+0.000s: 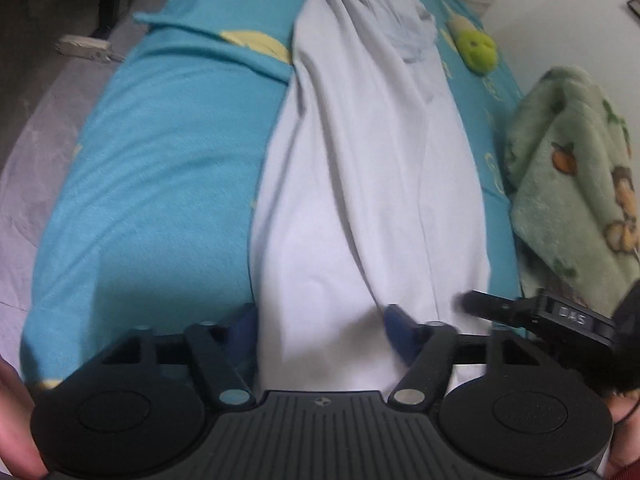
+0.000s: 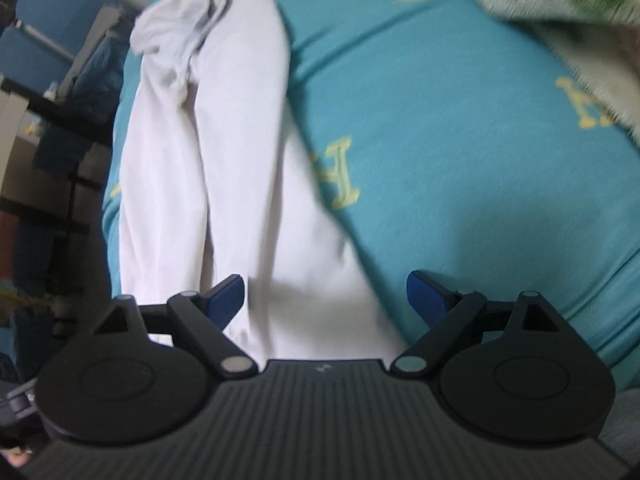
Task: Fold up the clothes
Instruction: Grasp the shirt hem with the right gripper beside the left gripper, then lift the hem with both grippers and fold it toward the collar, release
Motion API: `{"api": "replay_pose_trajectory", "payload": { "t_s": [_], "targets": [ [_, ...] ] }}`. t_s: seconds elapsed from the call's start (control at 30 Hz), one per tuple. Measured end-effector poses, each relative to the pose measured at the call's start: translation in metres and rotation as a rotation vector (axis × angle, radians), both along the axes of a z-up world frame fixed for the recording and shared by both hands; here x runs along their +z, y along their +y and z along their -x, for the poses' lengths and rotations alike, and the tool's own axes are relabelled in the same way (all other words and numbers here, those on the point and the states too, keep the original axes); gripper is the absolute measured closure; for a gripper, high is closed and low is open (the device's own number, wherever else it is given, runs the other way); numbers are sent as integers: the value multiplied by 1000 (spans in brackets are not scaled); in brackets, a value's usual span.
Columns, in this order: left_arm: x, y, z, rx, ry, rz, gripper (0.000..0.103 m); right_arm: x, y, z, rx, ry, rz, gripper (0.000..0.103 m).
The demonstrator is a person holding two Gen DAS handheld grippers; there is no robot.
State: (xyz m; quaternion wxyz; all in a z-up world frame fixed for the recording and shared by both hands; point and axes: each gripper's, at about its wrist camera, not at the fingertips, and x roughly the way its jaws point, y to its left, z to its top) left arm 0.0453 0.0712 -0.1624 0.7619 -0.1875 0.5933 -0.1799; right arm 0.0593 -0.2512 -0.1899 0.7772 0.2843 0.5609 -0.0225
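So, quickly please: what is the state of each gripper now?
Left gripper: open, fingers either side of the near end of the white garment, not clamped on it.
Right gripper: open, holding nothing, over the same garment.

Smooth white cloth garment [image 1: 360, 184], fuzzy teal blanket [image 1: 160, 160]

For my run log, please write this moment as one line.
stage: fold not begun | left claw: open over white garment near end | right claw: open, same end | garment: lengthwise on teal blanket

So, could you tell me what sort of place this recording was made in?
Most likely a bedroom: a white garment lies on a teal bedspread with yellow lettering, beside a green fleece blanket.
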Motion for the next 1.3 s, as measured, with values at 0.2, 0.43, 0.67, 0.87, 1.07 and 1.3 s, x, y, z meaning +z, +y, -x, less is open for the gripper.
{"api": "replay_pose_trajectory", "payload": {
  "t_s": [0.2, 0.43, 0.67, 0.87, 1.07, 1.3],
  "targets": [
    [1, -5, 13, -31, 10, -58, 81, 3, 30, 12, 148, 67, 19, 28],
    [40, -1, 29, -44, -144, -23, 99, 26, 45, 40, 187, -21, 85, 92],
    [114, 33, 49, 87, -311, 185, 100, 92, 8, 65, 41, -251, -54, 93],
    [188, 44, 75, 117, -422, 275, 100, 171, -7, 90, 47, -432, -137, 93],
    [245, 48, 129, 95, -507, 302, 100, 215, -13, 135, 84, -536, -144, 93],
    [273, 33, 167, 66, -583, 240, 100, 222, -22, 160, 82, -585, -137, 93]
  ]
}}
